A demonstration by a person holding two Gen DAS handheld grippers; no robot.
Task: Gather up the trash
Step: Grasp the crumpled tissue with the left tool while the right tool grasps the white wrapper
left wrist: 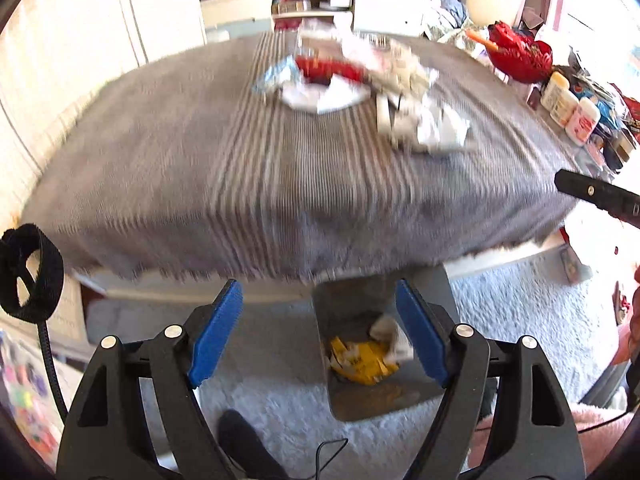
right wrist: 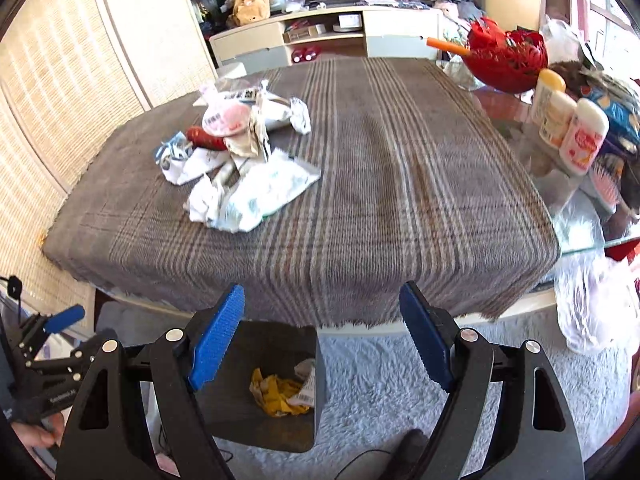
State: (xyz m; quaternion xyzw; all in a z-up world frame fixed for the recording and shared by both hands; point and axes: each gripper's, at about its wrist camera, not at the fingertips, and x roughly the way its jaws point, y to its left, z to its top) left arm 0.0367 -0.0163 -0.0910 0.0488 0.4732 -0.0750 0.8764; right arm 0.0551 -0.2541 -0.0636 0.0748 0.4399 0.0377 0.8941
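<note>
1. Left wrist view: the left gripper has its blue-padded jaws spread wide with nothing between them, above the grey square trash bin on the pale shaggy rug below the bench's near edge.
2. Crumpled yellow wrapper and white paper lie inside the bin.
3. A blurred heap of white, red and silver trash sits toward the far edge of the grey striped cloth covering the bench.
4. Right wrist view: the right gripper is likewise released and empty, above the same bin.
5. The heap lies near the bench's far-left corner; a red bowl and white bottles stand along the right edge.
</note>
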